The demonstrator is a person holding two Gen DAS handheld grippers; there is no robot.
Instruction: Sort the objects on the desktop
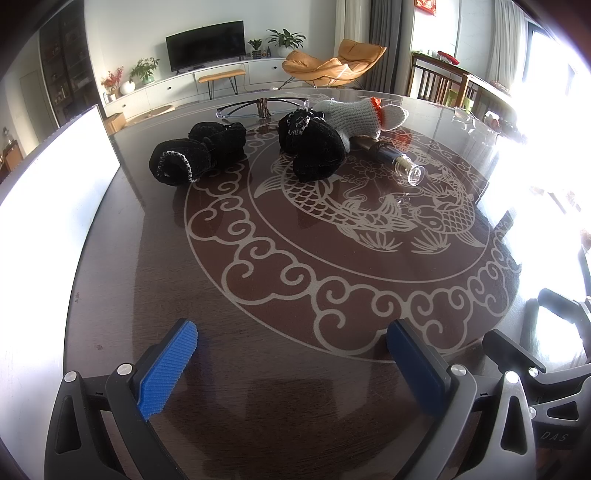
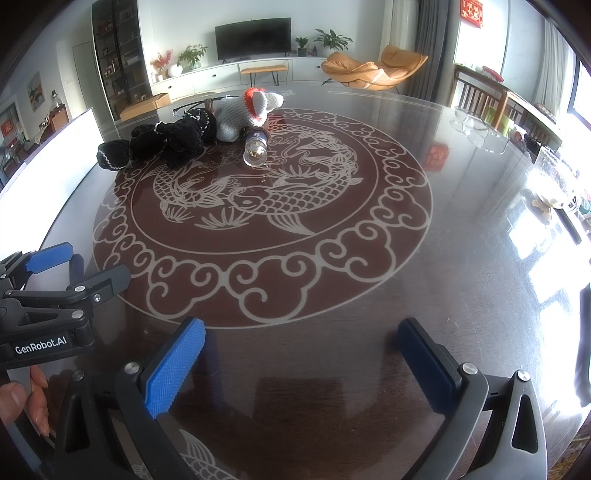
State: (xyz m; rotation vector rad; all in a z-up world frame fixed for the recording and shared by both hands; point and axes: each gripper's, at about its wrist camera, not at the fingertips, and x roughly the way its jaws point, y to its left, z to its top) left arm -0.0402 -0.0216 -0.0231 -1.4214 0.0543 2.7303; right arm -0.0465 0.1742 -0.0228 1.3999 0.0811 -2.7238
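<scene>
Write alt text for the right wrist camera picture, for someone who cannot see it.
An open right gripper hovers over a dark table patterned with fish; far off lie black gloves, a grey knitted glove and a small glass bottle.

A: Place type?
B: Home, living room. Flat TV (image 2: 252, 37) on a long white cabinet (image 2: 229, 75) against the far wall, potted plants (image 2: 332, 38) along the top.
A: Seating?
B: Tan lounge chair (image 2: 380, 70) right of the TV, small bench-style stool (image 2: 263, 71) in front of the cabinet. Wooden dining chairs (image 2: 476, 94) at right by bright windows.
A: Anything else domestic?
B: Dark display shelf (image 2: 118, 48) at left, red paper decoration (image 2: 471, 10) on the wall. Glossy round bench (image 2: 461, 295) with a fish-and-cloud pattern in the foreground.
</scene>
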